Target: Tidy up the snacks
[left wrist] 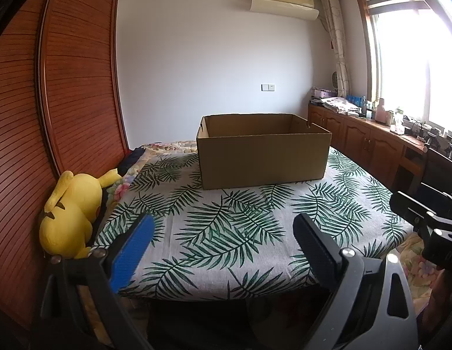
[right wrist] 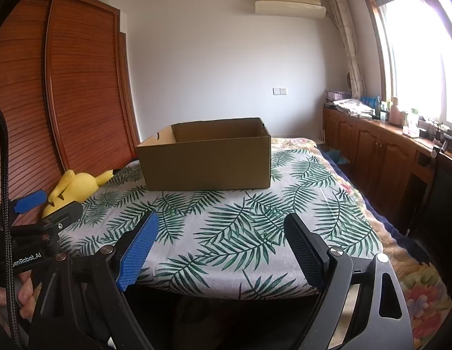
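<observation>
An open brown cardboard box [left wrist: 264, 157] stands on a table covered with a green leaf-print cloth [left wrist: 226, 233]; it also shows in the right wrist view [right wrist: 205, 160]. Its inside is hidden from both views. No snacks are in sight. My left gripper [left wrist: 223, 233] is open and empty, held above the table's near edge, well short of the box. My right gripper [right wrist: 220, 230] is open and empty, also at the near edge. The right gripper's body shows at the right of the left wrist view [left wrist: 424, 218], and the left gripper shows at the left of the right wrist view [right wrist: 45, 218].
A yellow plush toy [left wrist: 71, 213] lies at the table's left edge against a wooden louvred wardrobe [left wrist: 50, 116]. A low wooden cabinet [right wrist: 377, 145] with clutter runs along the right wall under the window. A floral bedspread [right wrist: 415, 277] lies under the cloth.
</observation>
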### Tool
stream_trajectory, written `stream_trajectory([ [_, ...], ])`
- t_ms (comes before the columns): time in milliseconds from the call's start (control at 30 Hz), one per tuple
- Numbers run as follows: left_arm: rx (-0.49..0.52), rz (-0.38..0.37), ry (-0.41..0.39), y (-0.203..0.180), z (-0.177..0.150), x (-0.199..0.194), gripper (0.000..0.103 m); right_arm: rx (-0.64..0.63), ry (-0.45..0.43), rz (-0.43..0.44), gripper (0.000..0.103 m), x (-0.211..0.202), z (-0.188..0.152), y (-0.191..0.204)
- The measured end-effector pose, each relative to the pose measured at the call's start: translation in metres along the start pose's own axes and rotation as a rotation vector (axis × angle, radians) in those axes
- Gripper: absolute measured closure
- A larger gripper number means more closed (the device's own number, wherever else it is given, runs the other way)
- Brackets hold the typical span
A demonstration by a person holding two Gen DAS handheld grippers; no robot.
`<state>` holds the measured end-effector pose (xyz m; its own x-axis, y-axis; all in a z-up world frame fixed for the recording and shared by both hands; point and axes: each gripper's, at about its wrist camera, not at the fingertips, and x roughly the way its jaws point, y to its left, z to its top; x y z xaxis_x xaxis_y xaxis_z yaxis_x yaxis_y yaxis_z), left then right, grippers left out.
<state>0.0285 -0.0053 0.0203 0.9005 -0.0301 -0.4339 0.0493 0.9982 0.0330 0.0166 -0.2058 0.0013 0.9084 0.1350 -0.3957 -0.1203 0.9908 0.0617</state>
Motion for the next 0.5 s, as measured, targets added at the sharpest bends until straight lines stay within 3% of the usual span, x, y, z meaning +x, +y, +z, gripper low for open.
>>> stream_trajectory([
  [500, 0.002, 0.003, -0.002, 0.0019, 0.0023, -0.0012, 0.006, -0.002, 0.0, 0.0, 0.014, -0.0007, 0.0004, 0.0006],
])
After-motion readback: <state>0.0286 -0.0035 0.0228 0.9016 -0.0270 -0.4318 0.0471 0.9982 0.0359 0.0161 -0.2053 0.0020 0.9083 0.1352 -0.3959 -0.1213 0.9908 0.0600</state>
